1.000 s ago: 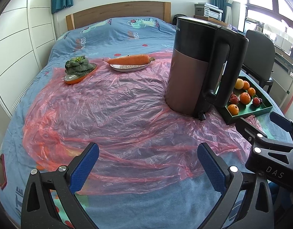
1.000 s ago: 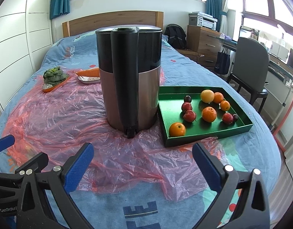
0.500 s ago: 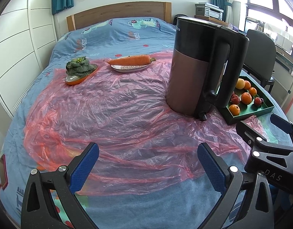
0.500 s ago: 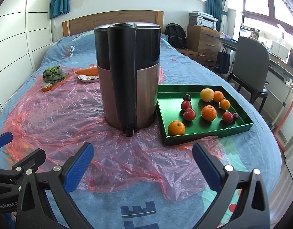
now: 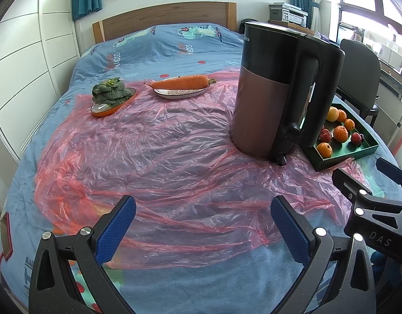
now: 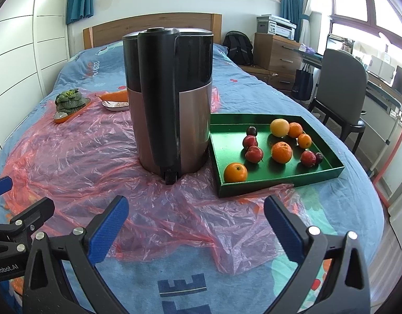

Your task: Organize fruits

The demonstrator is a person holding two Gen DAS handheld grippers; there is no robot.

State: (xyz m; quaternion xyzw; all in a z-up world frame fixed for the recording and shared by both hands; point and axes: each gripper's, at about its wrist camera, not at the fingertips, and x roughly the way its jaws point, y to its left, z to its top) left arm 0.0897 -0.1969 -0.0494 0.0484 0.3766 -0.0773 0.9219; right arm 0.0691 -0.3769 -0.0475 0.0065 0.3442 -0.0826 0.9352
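A green tray (image 6: 329, 170) lies on the bed at the right and holds several oranges and red fruits, such as an orange (image 6: 235, 172) at its near corner and a red apple (image 6: 254, 153). The left wrist view shows the same tray (image 5: 358, 153) partly hidden behind the kettle. My right gripper (image 6: 195, 225) is open, low over the near bed edge, short of the tray, nothing between its blue pads. My left gripper (image 5: 202, 225) is open too, above the pink plastic sheet (image 5: 153, 157), far left of the tray.
A tall black and copper kettle (image 6: 172, 102) stands just left of the tray. At the far left sit a leafy green vegetable on an orange dish (image 5: 111, 96) and a carrot on a white plate (image 5: 181, 86). A grey chair (image 6: 339, 89) stands beside the bed at right.
Both grippers have drawn back slightly, so the kettle and tray look a little farther away. Both stay open and nothing on the bed has moved.
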